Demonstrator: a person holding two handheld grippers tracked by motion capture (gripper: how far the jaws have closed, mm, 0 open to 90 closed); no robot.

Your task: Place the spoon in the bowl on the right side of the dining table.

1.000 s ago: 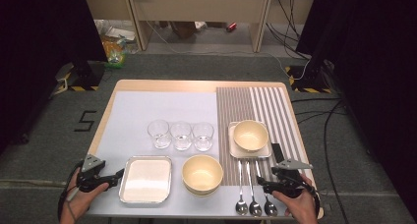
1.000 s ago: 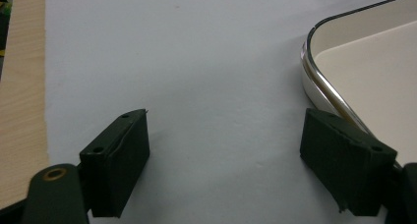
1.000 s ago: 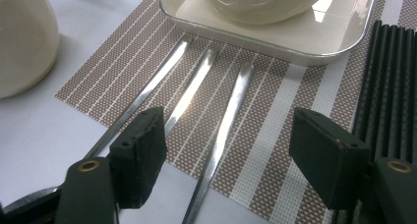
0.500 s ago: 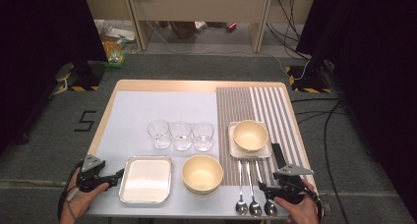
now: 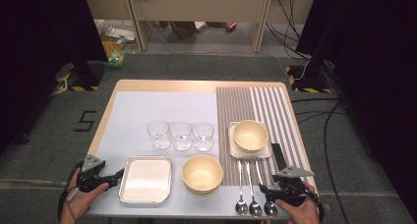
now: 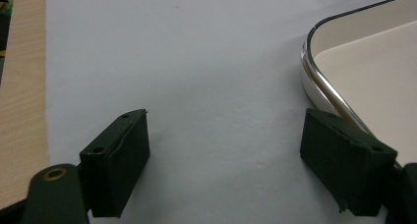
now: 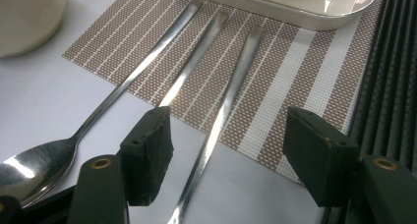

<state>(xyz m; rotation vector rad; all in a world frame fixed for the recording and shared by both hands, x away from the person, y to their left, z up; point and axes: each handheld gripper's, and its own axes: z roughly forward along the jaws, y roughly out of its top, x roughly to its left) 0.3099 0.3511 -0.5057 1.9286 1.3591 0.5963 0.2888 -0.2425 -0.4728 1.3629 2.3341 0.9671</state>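
Observation:
Three steel spoons lie side by side at the near edge, half on the striped placemat (image 5: 236, 106). My right gripper (image 5: 264, 192) sits low at the bowl end of the rightmost spoon (image 5: 270, 207). In the right gripper view that spoon's handle (image 7: 236, 86) runs between the two pads, which do not touch it. Its jaws have just been closing a little, and my right gripper (image 7: 228, 130) is still open. My left gripper (image 5: 118, 176) rests open beside the left rim of a metal tray (image 5: 123, 184). Nothing but bare mat lies between the pads of my left gripper (image 6: 223, 135), and the tray rim (image 6: 319, 81) is by the right pad.
A yellow bowl (image 5: 202, 174) stands between the tray and the spoons. Three clear glasses (image 5: 181, 135) line up mid-table. Another bowl (image 5: 251, 134) sits on a square plate (image 5: 233, 153). A black ribbed strip (image 5: 278, 157) lies just right of the spoons.
My right gripper has edged slightly down toward the near edge at the spoons. The left gripper and the tableware have stayed put.

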